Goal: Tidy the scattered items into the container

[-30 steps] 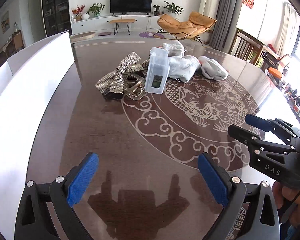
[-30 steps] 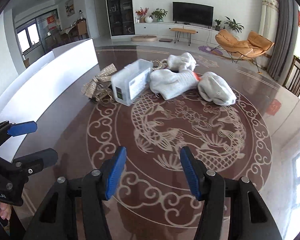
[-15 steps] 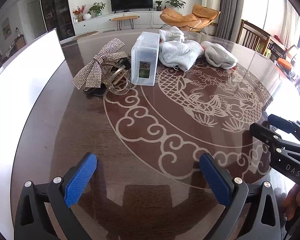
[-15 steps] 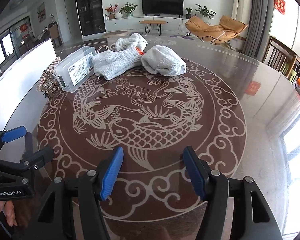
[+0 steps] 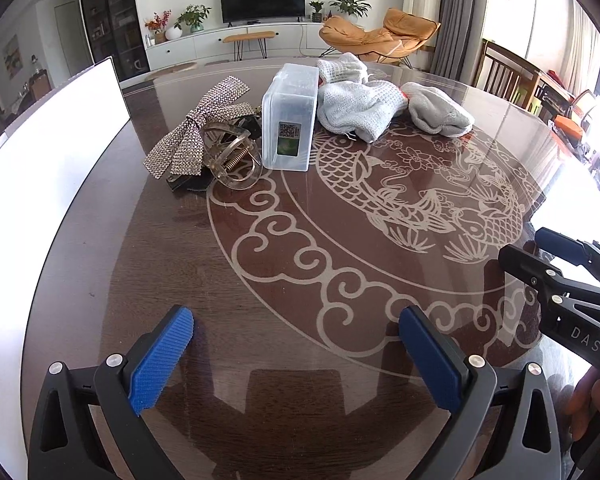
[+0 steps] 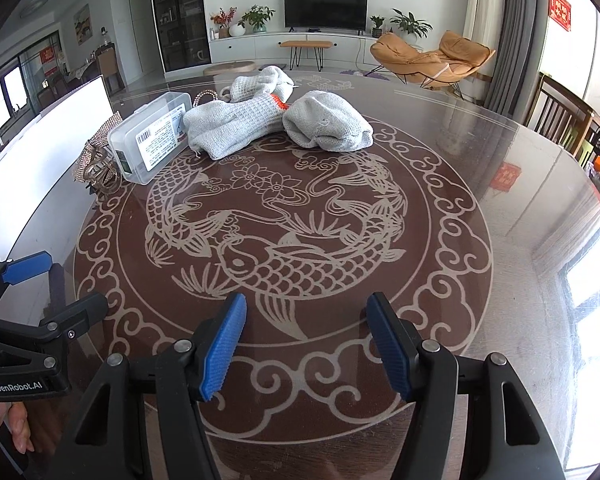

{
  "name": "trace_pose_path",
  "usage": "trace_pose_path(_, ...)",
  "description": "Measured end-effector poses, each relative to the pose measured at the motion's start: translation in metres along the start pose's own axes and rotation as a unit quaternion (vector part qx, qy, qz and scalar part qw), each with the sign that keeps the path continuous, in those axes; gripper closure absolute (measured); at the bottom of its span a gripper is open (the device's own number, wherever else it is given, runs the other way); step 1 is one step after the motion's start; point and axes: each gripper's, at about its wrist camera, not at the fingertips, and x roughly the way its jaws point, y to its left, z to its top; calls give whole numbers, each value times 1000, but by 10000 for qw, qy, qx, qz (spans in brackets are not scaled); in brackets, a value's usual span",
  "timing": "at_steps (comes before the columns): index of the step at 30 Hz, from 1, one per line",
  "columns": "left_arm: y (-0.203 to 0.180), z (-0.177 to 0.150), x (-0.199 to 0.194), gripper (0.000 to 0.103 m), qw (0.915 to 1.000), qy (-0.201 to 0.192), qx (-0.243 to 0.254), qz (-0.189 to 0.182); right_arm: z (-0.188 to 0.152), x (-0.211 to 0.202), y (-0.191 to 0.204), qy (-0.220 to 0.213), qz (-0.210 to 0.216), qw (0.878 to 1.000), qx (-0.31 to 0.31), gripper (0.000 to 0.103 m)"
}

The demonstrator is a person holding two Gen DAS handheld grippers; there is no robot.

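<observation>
A clear plastic box (image 5: 290,116) with labels lies on its side at the far part of the round table; it also shows in the right wrist view (image 6: 152,142). Left of it lie a glittery bow (image 5: 198,132) and a clear hair claw clip (image 5: 232,156). Right of it lie grey knitted cloths (image 5: 356,108) and a folded grey one (image 5: 438,114), also in the right wrist view (image 6: 326,126). My left gripper (image 5: 296,356) is open and empty above the near table. My right gripper (image 6: 306,344) is open and empty, far from the items.
The dark glass-topped table (image 6: 440,160) carries a fish pattern. A white panel (image 5: 48,152) runs along the left edge. A wooden chair (image 6: 560,120) stands at the right. The right gripper shows at the right of the left wrist view (image 5: 560,280).
Both grippers have drawn nearer the pile and tipped down, so the items sit larger and more central. Neither has touched anything; both stay open.
</observation>
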Motion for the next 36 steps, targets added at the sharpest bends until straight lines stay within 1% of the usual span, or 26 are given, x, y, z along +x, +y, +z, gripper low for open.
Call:
trace_pose_path(15, 0, 2, 2, 0, 10000, 13, -1, 6, -1, 3, 1, -3, 23, 10000, 4, 38)
trace_pose_path(19, 1, 7, 4, 0, 9999, 27, 99, -72, -1, 4, 2, -3, 11, 10000, -8, 38)
trace_pose_path(24, 3, 6, 4, 0, 9998, -49, 152, -140, -1, 3, 2, -2, 13, 10000, -7, 38)
trace_pose_path(36, 3, 6, 4, 0, 9998, -50, 164, -128, -1, 3, 2, -3, 15, 10000, -7, 38)
